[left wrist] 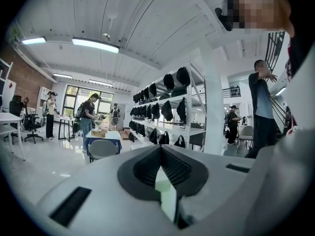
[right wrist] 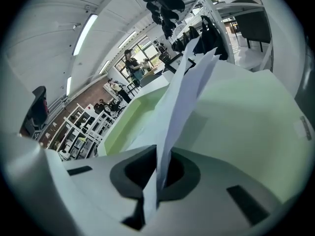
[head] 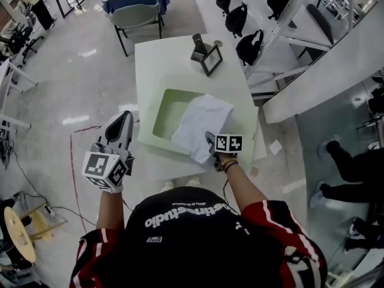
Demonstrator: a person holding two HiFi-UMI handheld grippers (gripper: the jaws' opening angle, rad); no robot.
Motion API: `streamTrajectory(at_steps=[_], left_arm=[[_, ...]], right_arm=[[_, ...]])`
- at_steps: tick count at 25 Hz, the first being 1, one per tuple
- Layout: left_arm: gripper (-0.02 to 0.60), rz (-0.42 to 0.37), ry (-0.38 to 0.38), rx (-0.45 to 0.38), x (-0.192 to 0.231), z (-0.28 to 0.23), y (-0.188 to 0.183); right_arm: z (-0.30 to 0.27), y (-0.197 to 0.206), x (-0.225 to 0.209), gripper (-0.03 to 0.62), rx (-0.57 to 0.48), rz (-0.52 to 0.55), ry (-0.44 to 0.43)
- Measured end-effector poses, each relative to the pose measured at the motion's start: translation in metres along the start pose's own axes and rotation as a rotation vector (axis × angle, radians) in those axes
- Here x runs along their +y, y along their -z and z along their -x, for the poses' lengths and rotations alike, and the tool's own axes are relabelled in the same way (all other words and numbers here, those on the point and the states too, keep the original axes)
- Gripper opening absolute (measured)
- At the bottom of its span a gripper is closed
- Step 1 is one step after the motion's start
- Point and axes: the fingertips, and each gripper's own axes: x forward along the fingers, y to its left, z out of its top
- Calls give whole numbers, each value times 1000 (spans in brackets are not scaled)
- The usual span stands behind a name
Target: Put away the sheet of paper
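Observation:
A white, creased sheet of paper [head: 201, 122] lies draped over the right part of a pale green tray [head: 157, 116] on a white table [head: 180, 59]. My right gripper [head: 210, 140] is shut on the sheet's near corner, at the tray's near right edge. In the right gripper view the paper [right wrist: 182, 97] rises edge-on out of the closed jaws of my right gripper [right wrist: 158, 171], with the green tray [right wrist: 246, 117] behind it. My left gripper [head: 123, 117] hovers off the table's left side, shut and holding nothing; its tips [left wrist: 160, 149] meet.
A small picture frame [head: 211, 60] and a dark holder [head: 198, 47] stand at the table's far end. A grey chair [head: 137, 17] is beyond it. Shelving with black bags [head: 249, 44] runs along the right. Someone's legs [head: 342, 173] are at the right edge.

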Motion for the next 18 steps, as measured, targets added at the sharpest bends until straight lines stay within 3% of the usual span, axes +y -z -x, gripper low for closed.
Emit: streamTrajectory(at_steps=[11,18], left_arm=[[5,-1,3,-1,-3,-11,-2],[5,-3,39,0,-12,-21,-1]], right_arm=[[-3,-3,-6,17,35,16,-3],[8,-3,-17,123,11,12,22]])
